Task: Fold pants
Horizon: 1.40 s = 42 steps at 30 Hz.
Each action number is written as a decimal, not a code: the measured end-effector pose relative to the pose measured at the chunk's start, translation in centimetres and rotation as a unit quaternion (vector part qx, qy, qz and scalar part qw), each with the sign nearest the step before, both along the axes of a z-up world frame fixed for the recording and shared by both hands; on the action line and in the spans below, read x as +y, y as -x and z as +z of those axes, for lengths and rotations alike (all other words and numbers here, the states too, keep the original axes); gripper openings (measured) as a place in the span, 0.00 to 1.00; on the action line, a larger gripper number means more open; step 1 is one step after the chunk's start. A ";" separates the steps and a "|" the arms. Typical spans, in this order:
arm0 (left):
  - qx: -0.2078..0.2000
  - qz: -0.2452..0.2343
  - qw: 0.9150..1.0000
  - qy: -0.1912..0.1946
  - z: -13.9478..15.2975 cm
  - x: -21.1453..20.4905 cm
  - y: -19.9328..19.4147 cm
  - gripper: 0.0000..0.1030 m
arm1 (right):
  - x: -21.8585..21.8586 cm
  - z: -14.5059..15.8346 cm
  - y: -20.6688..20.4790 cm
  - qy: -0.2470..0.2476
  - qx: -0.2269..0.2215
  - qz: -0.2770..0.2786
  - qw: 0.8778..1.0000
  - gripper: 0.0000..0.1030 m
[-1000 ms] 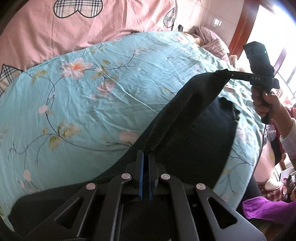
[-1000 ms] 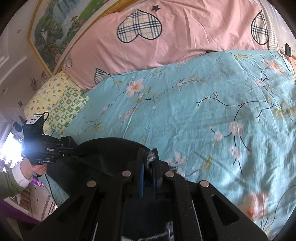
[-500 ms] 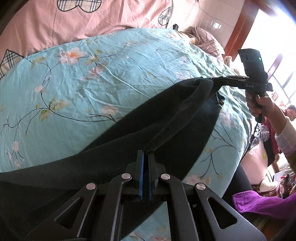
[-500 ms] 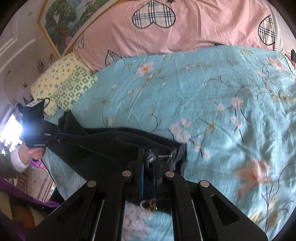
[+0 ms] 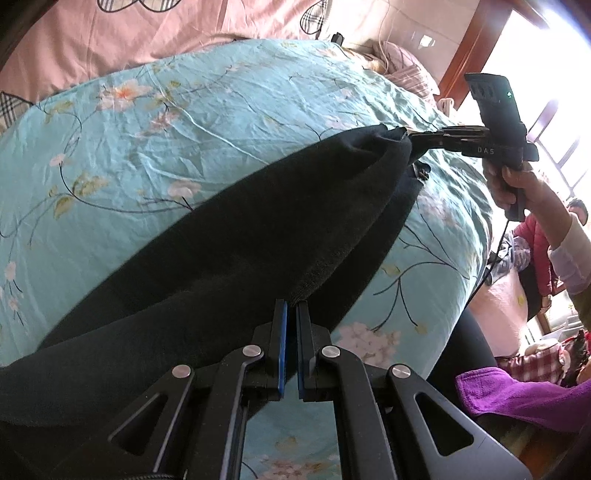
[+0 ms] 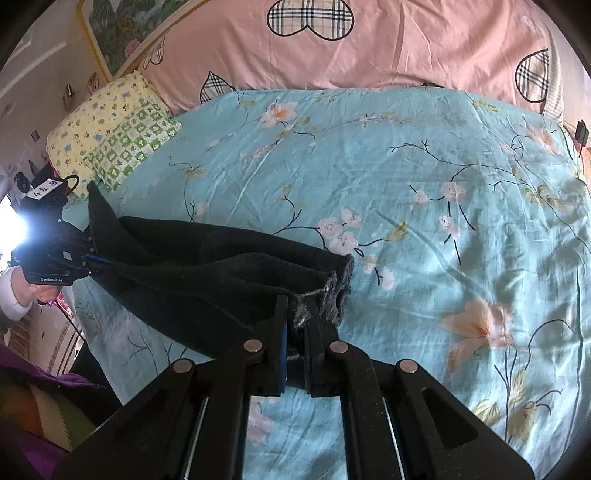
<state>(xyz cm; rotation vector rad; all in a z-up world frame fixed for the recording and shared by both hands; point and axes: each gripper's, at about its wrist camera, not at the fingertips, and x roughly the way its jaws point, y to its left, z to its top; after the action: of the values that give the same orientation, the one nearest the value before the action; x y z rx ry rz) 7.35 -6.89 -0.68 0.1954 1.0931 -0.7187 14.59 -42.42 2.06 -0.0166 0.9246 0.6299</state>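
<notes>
**Black pants stretched between two grippers over a floral bed**

A wide bed fills both views, covered by a turquoise sheet printed with pale blossoms and dark branches, creased in places. Across its far side lies a pink quilt with plaid heart patches. A yellow and green patterned pillow sits at one far corner of the bed. A framed landscape picture hangs on the wall behind. A bright window with a reddish wooden frame glares beside the bed. A purple cloth lies at the bed's edge.

The black pants span the sheet's near side, pulled into a long band with lower folds resting on the sheet. The left gripper is clamped on one end of the fabric. The right gripper is clamped on the other, frayed end.
</notes>
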 end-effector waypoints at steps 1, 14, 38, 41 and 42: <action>0.002 0.001 1.000 0.002 -0.1 0.0 0.1 0.02 | 0.0 -0.1 0.1 0.003 -0.001 -0.001 1.000 0.07; 0.039 0.041 0.998 0.018 -2.0 0.4 0.2 0.05 | 0.7 -0.6 1.5 0.065 -0.009 -0.027 0.997 0.23; 0.042 0.280 0.954 0.095 -0.4 13.3 6.2 0.30 | 14.4 0.2 6.5 -0.037 -0.026 0.076 0.996 0.36; 0.045 0.327 0.938 0.110 -0.4 16.5 7.4 0.30 | 16.8 0.0 6.7 -0.032 -0.028 0.100 0.994 0.36; 0.045 0.339 0.933 0.113 -0.4 17.5 7.7 0.30 | 17.5 -0.1 6.7 -0.032 -0.027 0.108 0.993 0.36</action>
<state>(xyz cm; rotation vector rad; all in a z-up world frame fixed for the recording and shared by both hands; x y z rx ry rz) -0.39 10.58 -1.13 -0.4058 1.0633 -0.2221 7.89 -24.87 1.95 -0.0780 0.8566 0.8563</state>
